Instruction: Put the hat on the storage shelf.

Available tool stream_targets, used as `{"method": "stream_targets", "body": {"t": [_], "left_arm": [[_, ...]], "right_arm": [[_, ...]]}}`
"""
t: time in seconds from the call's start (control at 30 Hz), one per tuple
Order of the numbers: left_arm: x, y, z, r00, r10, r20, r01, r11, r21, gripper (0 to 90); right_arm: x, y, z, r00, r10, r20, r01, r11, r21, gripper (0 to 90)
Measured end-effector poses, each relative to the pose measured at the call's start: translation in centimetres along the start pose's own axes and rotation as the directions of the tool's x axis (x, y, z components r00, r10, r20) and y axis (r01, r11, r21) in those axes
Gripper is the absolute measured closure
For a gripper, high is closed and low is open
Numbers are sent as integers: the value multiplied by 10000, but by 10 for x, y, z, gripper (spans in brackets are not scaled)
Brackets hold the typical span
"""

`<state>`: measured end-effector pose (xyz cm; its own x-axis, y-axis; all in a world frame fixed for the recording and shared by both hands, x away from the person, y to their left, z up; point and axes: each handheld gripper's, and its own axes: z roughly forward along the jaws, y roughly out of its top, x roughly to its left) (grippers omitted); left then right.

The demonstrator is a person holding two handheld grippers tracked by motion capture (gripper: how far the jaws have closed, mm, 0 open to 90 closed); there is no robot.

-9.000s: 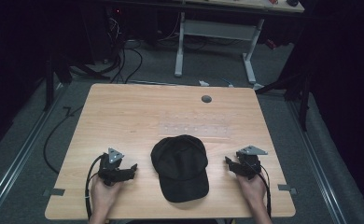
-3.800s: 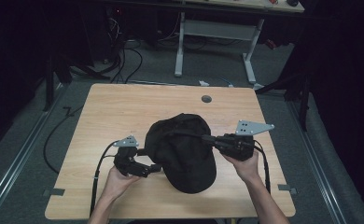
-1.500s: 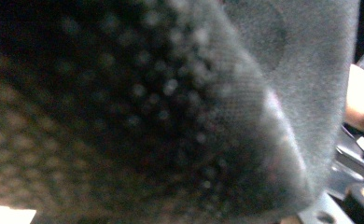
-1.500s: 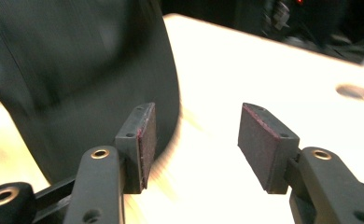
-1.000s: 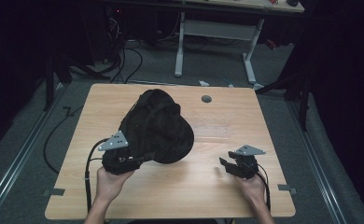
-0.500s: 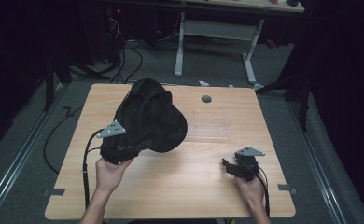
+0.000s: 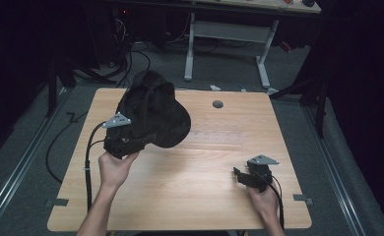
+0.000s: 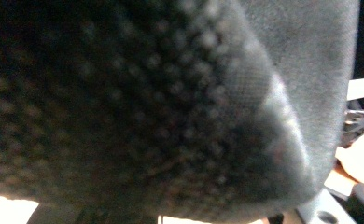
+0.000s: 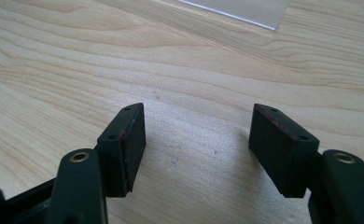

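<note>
In the high view the black cap [image 7: 153, 110] sits in the upper left part of the frame, lifted clear above the far-left area of the wooden table [image 7: 205, 196], its crown bulging up and away from the person and its lower edge gathered at the left gripper [image 7: 123, 142]. That gripper, with its grey three-cornered plate on top and a black cable looping down the left side of the frame, is held by the left hand [image 7: 113, 169] just below the cap; its jaws are buried in the dark fabric there, so it appears clamped on the cap's edge, though the jaws themselves are hidden. In the left gripper view the cap [image 8: 171, 107] spreads across almost the whole frame, blurred and very close, its dotted mesh weave showing at the left and a smoother grey panel at the right, with a sliver of bright table along the bottom edge. The right gripper [image 7: 244, 176] rests low at the lower right of the high view, well apart from the cap, held by the right hand [image 7: 264, 196]. In the right gripper view its jaws stand wide apart over bare wood grain, the right gripper [image 9: 196, 140] holding nothing, and a pale clear strip [image 9: 245, 9] lies on the table at the top edge of that frame.
</note>
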<state>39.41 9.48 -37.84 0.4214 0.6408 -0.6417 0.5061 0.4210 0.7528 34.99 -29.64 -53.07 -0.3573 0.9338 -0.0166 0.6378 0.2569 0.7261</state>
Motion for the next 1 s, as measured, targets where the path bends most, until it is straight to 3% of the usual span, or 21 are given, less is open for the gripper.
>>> {"method": "stream_targets", "body": {"t": [0.2,0.37,0.47,0.57,0.63,0.7,0.83,1.0], "left_arm": [[0,2,14,9965,377,-748,-377,9993,16,702],[0,2,24,9891,644,-1324,-642,9979,53,702],[-1,3,32,9805,902,-1745,-898,9959,100,702],[-1,4,36,9765,984,-1918,-969,9951,174,701],[-1,2,42,9679,1187,-2214,-1161,9929,247,701],[0,2,44,9660,1204,-2286,-1174,9927,268,701],[2,0,51,9544,1298,-2689,-1249,9915,354,701],[2,-2,55,9453,1415,-2939,-1327,9899,498,701]], "right_arm": [[0,0,0,10000,-15,-4,15,10000,-7,364],[0,0,0,10000,-14,4,14,10000,-5,363],[0,0,0,10000,-16,7,16,10000,-5,363],[1,0,0,10000,16,4,-16,10000,4,361],[1,0,0,10000,17,2,-17,10000,6,360],[1,0,0,10000,18,-2,-18,10000,7,359],[1,0,0,10000,19,-1,-19,10000,9,358],[1,0,0,10000,17,4,-17,10000,5,357]]}}
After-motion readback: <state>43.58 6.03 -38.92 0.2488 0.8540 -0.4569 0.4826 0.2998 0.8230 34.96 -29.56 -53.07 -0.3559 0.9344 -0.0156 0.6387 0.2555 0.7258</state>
